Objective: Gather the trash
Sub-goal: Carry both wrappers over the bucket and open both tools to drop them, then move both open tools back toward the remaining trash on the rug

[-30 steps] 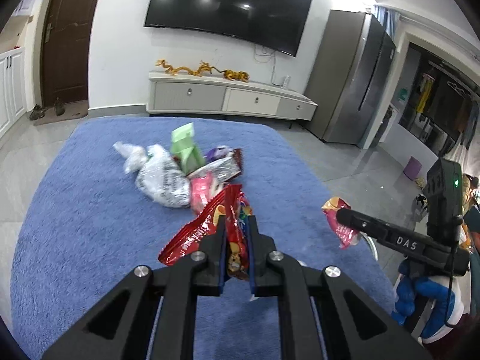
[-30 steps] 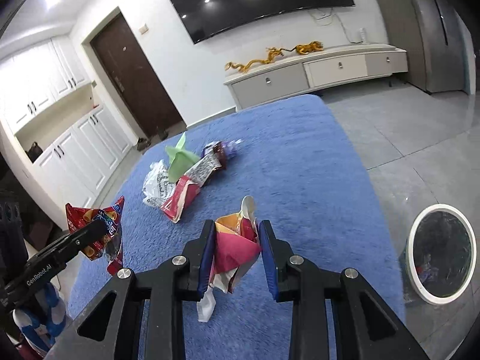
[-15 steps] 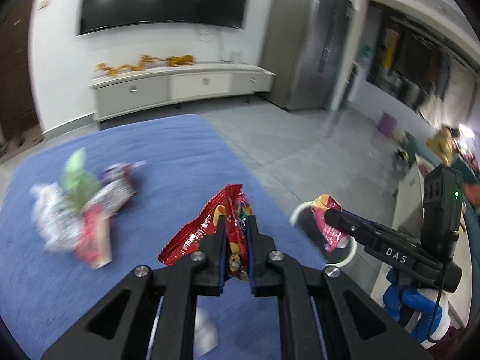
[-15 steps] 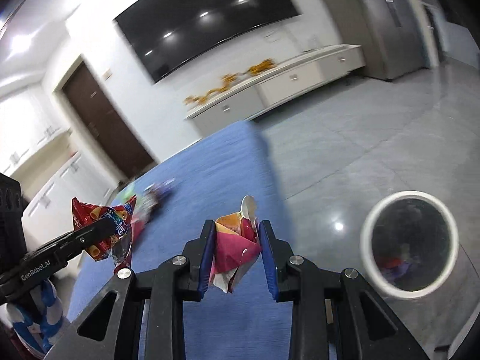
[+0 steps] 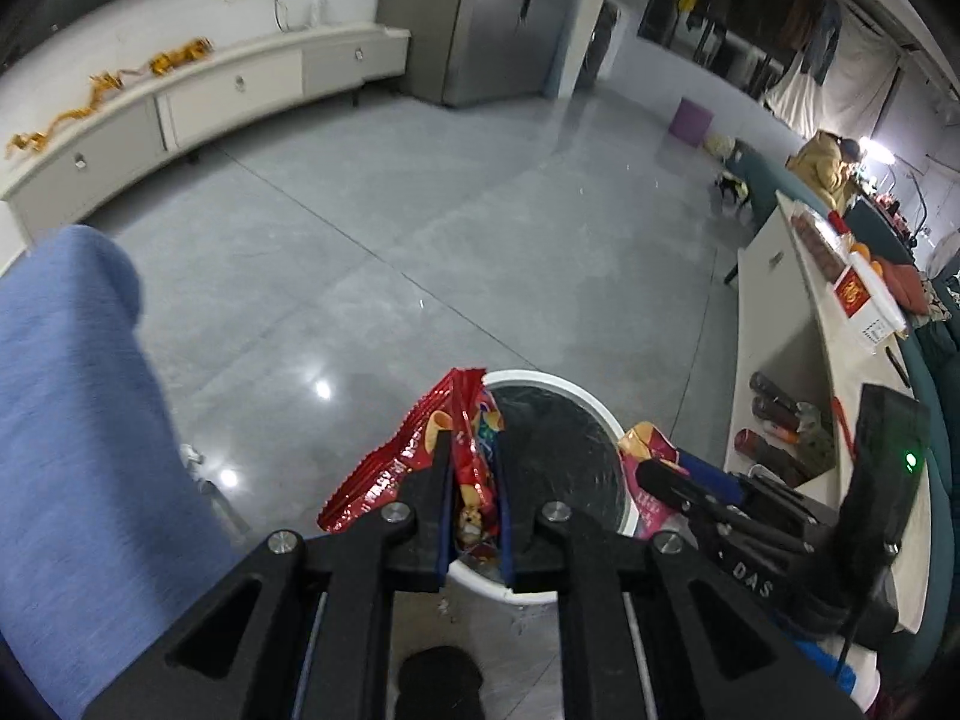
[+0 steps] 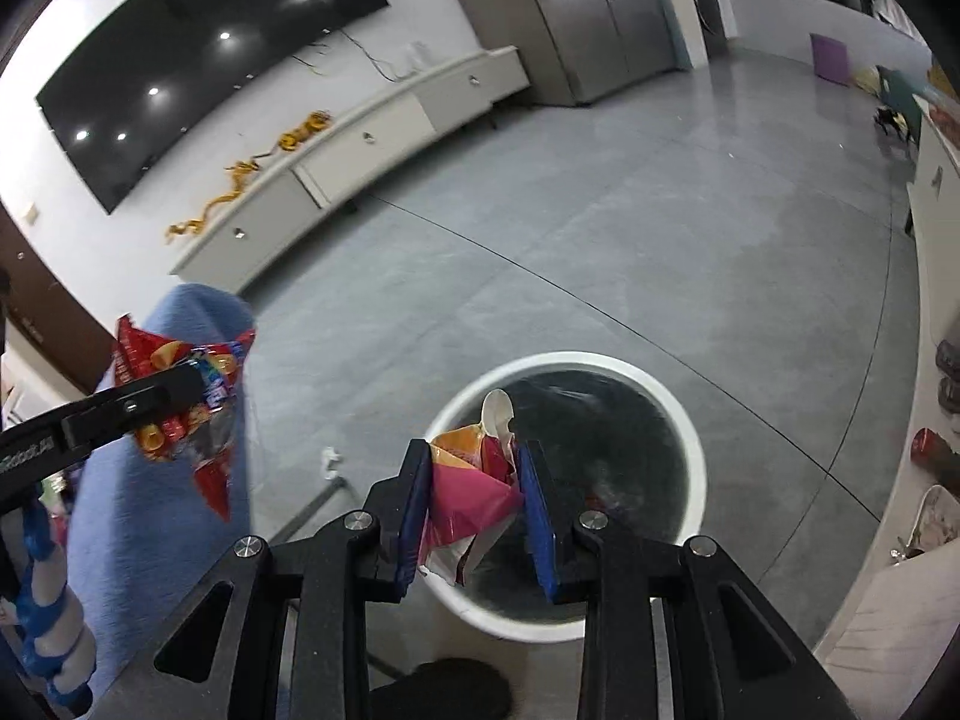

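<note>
Readable lettering on my two grippers, little else

From my left wrist camera I can read "DAS" in pale letters on the black body of the right gripper; from my right wrist camera, "Robot.AI" runs along the finger arm of the left gripper, its first letters cut off at the frame edge. The red snack wrapper and the red-and-white box on the counter carry print, but I cannot make it out
</note>
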`<state>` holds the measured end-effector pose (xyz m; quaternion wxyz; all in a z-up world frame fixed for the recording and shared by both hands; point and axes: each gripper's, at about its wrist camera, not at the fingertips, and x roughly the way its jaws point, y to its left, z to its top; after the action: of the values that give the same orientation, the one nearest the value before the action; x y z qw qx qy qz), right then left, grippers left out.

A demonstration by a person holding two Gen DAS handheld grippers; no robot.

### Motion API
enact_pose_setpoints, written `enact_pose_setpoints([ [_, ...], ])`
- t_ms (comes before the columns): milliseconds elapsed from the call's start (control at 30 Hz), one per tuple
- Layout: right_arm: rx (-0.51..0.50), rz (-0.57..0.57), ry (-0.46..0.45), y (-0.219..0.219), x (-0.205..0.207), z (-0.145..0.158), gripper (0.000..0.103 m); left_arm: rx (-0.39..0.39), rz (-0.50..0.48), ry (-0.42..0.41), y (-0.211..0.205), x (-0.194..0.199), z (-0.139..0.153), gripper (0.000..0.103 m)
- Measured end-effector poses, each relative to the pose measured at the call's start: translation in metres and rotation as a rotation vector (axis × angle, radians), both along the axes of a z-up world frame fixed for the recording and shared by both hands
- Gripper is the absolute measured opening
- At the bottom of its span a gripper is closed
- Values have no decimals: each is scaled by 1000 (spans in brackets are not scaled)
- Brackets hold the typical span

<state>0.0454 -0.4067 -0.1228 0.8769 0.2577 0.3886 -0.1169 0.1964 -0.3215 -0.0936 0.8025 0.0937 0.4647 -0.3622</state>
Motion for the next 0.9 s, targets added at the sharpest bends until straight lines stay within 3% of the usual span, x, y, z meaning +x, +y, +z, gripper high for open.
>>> enact_pose_setpoints([
  [200,43,-38,31,-30,9,-31,32,43,-27,78,-43,17,-38,17],
  [267,50,-51,41,-35,12,-38,41,47,-39,104,-52,21,-47,41],
  [300,48,-58,45,-36,10,-41,47,39,-40,114,-55,21,-49,44],
  [433,50,-78,57,-44,7,-48,48,23,-42,148,-64,25,-55,44],
  [600,29,-87,64,-44,1,-42,48,-9,-24,120,-49,16,-44,44],
  [900,-91,-26,44,-10,-7,4,48,-63,39,13,1,-15,3,44],
])
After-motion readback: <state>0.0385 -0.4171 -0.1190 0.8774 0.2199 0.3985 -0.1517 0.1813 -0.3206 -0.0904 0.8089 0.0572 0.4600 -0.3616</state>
